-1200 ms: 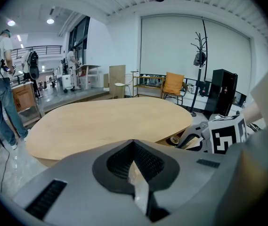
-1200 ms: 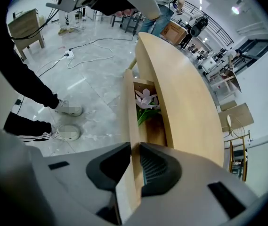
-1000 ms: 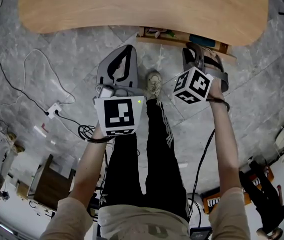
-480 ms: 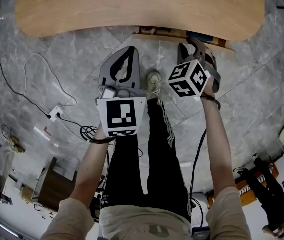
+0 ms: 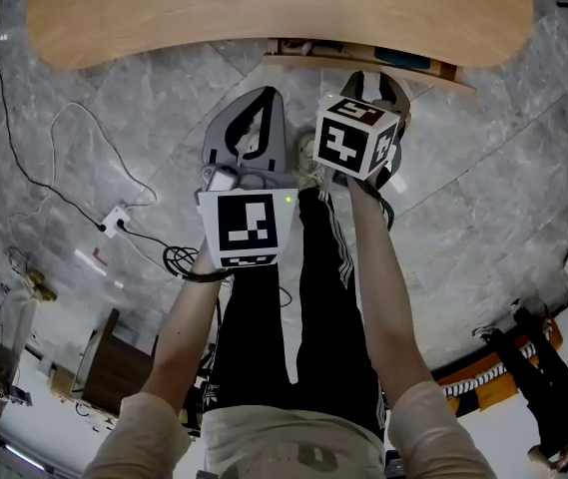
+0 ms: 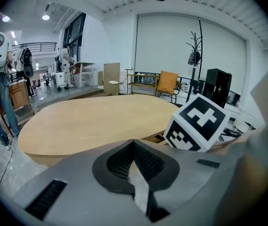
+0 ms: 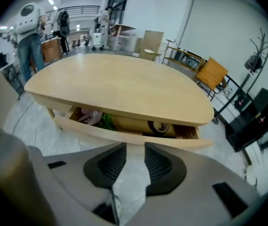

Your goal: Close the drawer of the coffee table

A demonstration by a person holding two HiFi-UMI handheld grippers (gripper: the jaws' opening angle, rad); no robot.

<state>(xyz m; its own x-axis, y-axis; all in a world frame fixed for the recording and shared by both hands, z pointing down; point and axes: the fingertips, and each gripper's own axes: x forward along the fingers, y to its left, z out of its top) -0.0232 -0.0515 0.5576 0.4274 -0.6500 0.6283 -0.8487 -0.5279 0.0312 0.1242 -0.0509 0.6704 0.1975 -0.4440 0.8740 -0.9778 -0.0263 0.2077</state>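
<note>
1. The table (image 5: 264, 18) has a pale wooden oval top and stands on a grey marbled floor (image 5: 114, 118).
2. The drawer (image 7: 124, 132) sticks partly out from under the near edge of the top. It is open enough to show its inside.
3. A tape roll (image 7: 160, 126) lies toward the drawer's right end. Something green (image 7: 106, 121) and something pinkish lie toward its left; what they are cannot be told.
4. The right gripper (image 7: 133, 160) points at the drawer front. Its jaws stand narrowly apart with nothing between them; only floor and the drawer's front board show through the gap.
5. In the right gripper view the front board runs across just beyond the jaw tips, at about its middle.
6. In the head view that gripper's nose lies just beside the drawer's front edge. Whether it touches the board cannot be told.
7. The left gripper (image 6: 134, 145) has its jaws closed together at the tips, and they hold nothing.
8. It hangs over the floor to the left of the right gripper and farther back from the table, well apart from the drawer.
9. In the left gripper view the table top fills the middle. The right gripper's cube (image 6: 197, 124) shows at the right.
10. The person's shoe (image 5: 308, 163) rests on the floor between the two grippers.
</note>
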